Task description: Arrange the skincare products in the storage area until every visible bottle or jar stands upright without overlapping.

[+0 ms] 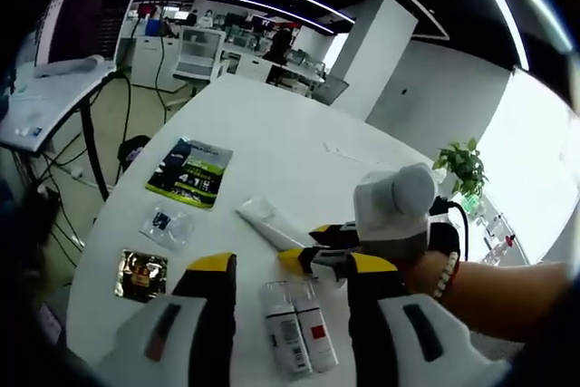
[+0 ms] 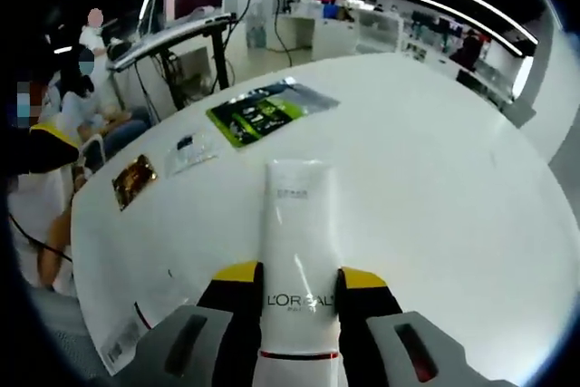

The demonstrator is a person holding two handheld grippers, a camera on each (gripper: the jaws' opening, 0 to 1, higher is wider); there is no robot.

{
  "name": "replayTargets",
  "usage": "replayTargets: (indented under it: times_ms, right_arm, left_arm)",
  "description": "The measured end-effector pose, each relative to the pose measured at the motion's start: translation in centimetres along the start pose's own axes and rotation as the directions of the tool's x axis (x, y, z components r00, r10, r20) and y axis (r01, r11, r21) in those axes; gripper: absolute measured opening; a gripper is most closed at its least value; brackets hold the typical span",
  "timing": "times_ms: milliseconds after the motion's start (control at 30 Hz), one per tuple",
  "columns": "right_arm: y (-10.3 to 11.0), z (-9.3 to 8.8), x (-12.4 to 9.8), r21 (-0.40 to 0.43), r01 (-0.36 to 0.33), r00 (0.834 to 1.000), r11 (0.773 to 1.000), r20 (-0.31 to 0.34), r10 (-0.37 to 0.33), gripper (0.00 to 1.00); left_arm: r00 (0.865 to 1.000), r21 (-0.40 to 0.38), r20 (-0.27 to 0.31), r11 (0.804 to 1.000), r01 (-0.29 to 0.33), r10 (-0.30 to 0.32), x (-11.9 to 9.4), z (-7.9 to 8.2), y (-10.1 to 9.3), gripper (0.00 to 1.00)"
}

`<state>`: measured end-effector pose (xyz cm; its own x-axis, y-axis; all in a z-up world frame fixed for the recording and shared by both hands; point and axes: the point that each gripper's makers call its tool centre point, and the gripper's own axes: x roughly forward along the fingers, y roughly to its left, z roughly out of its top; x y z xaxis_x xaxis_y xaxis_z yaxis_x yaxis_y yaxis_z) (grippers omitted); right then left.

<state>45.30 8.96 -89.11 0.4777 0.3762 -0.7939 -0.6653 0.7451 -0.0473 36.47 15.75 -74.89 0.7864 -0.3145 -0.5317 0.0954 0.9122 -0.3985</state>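
Observation:
Two small white bottles [image 1: 297,331], one with a red label and one with a grey label, seem to lie side by side on the white table [image 1: 272,133]. My left gripper [image 1: 292,269] is open, with a jaw on each side of them and not touching them. A white L'Oreal tube [image 2: 297,242] lies flat, pointing away across the table [image 2: 435,160]. My right gripper [image 2: 300,278] is shut on its near end. In the left gripper view the right gripper [image 1: 313,256] comes in from the right, held by a hand, at the end of the tube [image 1: 265,220].
To the left lie a green and black packet [image 1: 190,172], a small clear sachet [image 1: 168,222] and a gold and black sachet [image 1: 142,274]. The table edge curves close behind them. A potted plant [image 1: 464,165] stands at the far right. People sit beyond the table [image 2: 82,106].

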Motion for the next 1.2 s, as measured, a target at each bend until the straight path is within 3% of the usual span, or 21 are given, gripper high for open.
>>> replayTargets:
  times_ms: [167,267,400,633,833,967,1133,1200]
  right_arm:
    - [-0.1,0.0,-0.7,-0.002,0.039,0.999,0.999,-0.011,-0.039,0.25]
    - [-1.2,-0.3,-1.5,-0.089,0.106,0.994,0.99,-0.018,-0.108,0.23]
    - [-0.9,-0.4,-2.8,-0.084,0.1,0.995,0.991,-0.013,-0.101,0.23]
    - [0.7,2.1,-8.3,-0.148,0.112,0.979,0.983,0.185,-0.084,0.23]
    - [1.4,2.5,-12.8,-0.089,0.058,0.961,0.994,0.275,-0.031,0.23]
    - [2.0,2.0,-16.0,-0.072,0.022,0.95,0.997,0.313,0.002,0.24]
    - [1.9,1.7,-19.3,-0.042,0.006,0.93,0.999,0.367,0.01,0.24]
    - [2.4,1.7,-20.2,-0.046,-0.006,0.92,0.999,0.392,0.024,0.24]
  left_arm:
    - [1.0,-0.026,-0.007,1.0,0.013,-0.013,0.1,-0.2,0.0,0.42]
    - [1.0,-0.036,-0.007,0.999,0.018,-0.018,0.1,-0.2,-0.1,0.42]
    - [1.0,-0.032,-0.012,0.999,0.023,-0.023,0.3,-0.3,-0.2,0.41]
    - [0.998,-0.056,-0.009,0.996,0.062,-0.063,0.4,-0.2,-0.9,0.41]
    - [0.994,-0.09,-0.01,0.99,0.107,-0.108,0.5,-0.3,-1.7,0.4]
    - [0.972,-0.143,0.014,0.961,0.235,-0.236,0.3,0.0,-4.1,0.4]
    - [0.945,-0.174,0.024,0.929,0.326,-0.327,0.0,0.1,-6.0,0.42]
    - [0.919,-0.189,0.028,0.901,0.391,-0.393,-0.2,0.1,-7.3,0.41]
